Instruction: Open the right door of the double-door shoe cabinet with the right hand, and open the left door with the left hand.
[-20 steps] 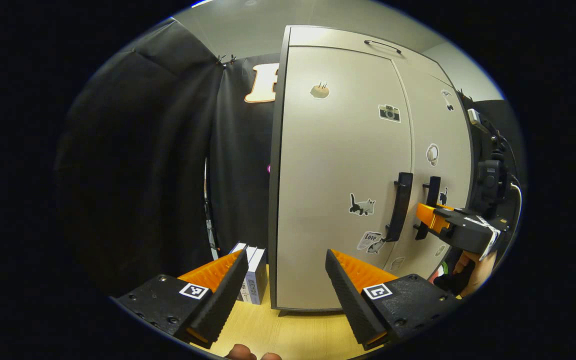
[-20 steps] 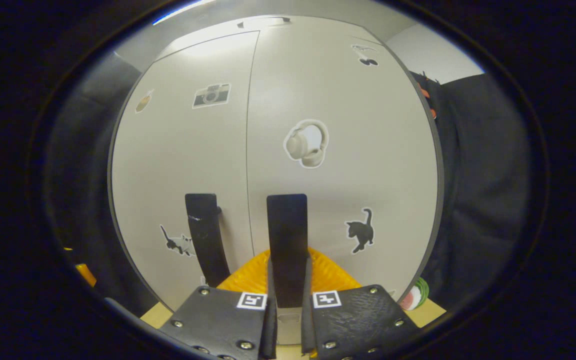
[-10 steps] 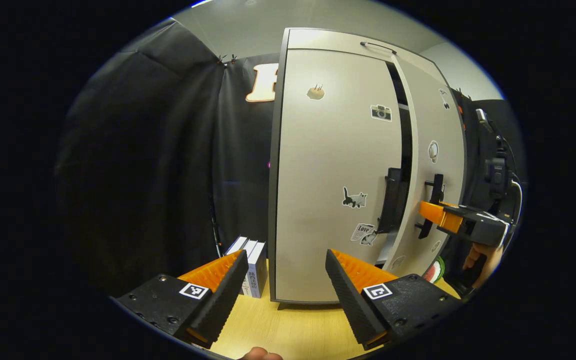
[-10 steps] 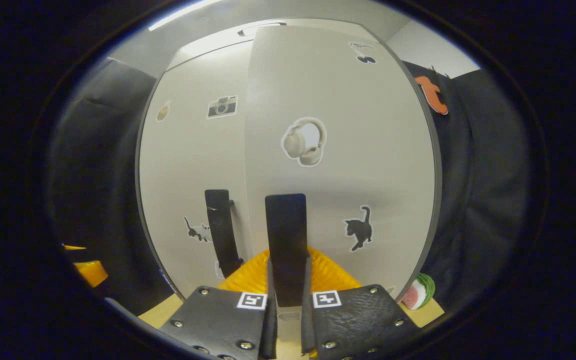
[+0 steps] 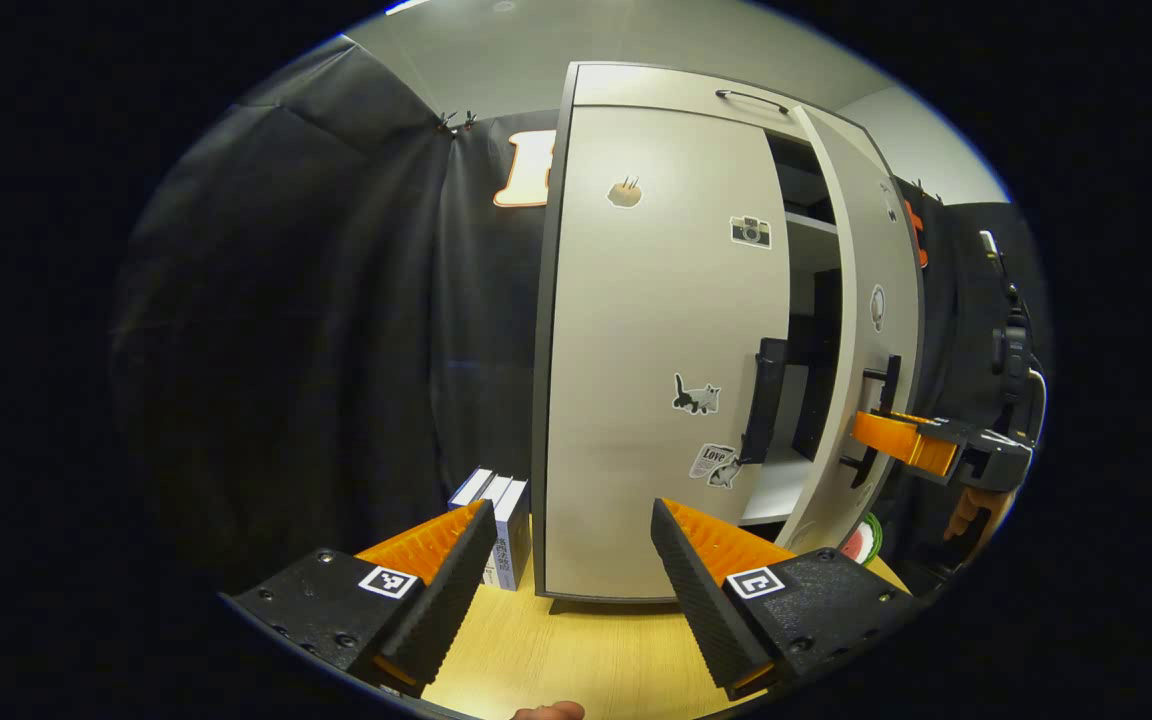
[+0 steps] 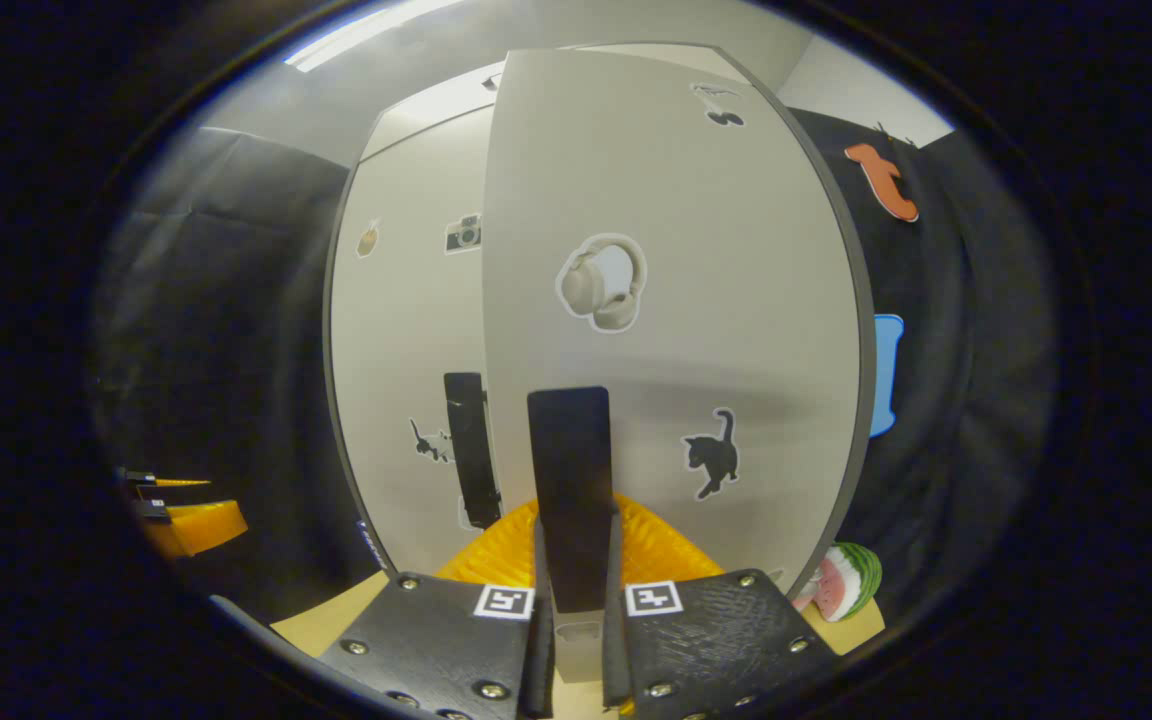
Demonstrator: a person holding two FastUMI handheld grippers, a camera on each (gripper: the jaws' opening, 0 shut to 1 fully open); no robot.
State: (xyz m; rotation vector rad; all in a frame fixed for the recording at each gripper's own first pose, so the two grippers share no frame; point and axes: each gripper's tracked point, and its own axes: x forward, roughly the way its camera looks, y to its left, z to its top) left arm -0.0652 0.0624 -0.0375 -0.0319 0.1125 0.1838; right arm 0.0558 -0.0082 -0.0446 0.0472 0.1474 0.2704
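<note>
The shoe cabinet (image 5: pixel 656 340) stands on a light wooden table (image 5: pixel 576 655). In the left gripper view it sits from the middle out toward 3 o'clock.

The right door (image 6: pixel 676 300) is swung partly open. In the left gripper view a dark gap shows between the two doors, and a pale shelf (image 5: pixel 771 490) can be seen inside. The right gripper (image 6: pixel 574 600) is clamped on the right door handle (image 6: pixel 569 480), with both fingers pressing its sides. In the left gripper view that same gripper sits far out at 3 o'clock, and a hand (image 5: pixel 971 510) holds it from below.

The left door (image 5: pixel 661 350) is flat against the cabinet. Its black handle (image 5: pixel 763 415) stands just right of a cat sticker (image 5: pixel 696 395). The left gripper (image 5: pixel 571 570) is at 6 o'clock in its own view, spread wide with nothing between its fingers. It is well apart from the left handle.

The right door has a headphones sticker (image 6: pixel 603 283) near the middle and a black cat sticker (image 6: pixel 711 455) at about 4 o'clock in the right gripper view. A camera sticker (image 5: pixel 751 231) is high on the left door.

Small white boxes (image 5: pixel 496 525) stand on the table just left of the cabinet. A watermelon slice toy (image 6: pixel 841 582) lies near the cabinet's right bottom corner, at 5 o'clock in the right gripper view.
</note>
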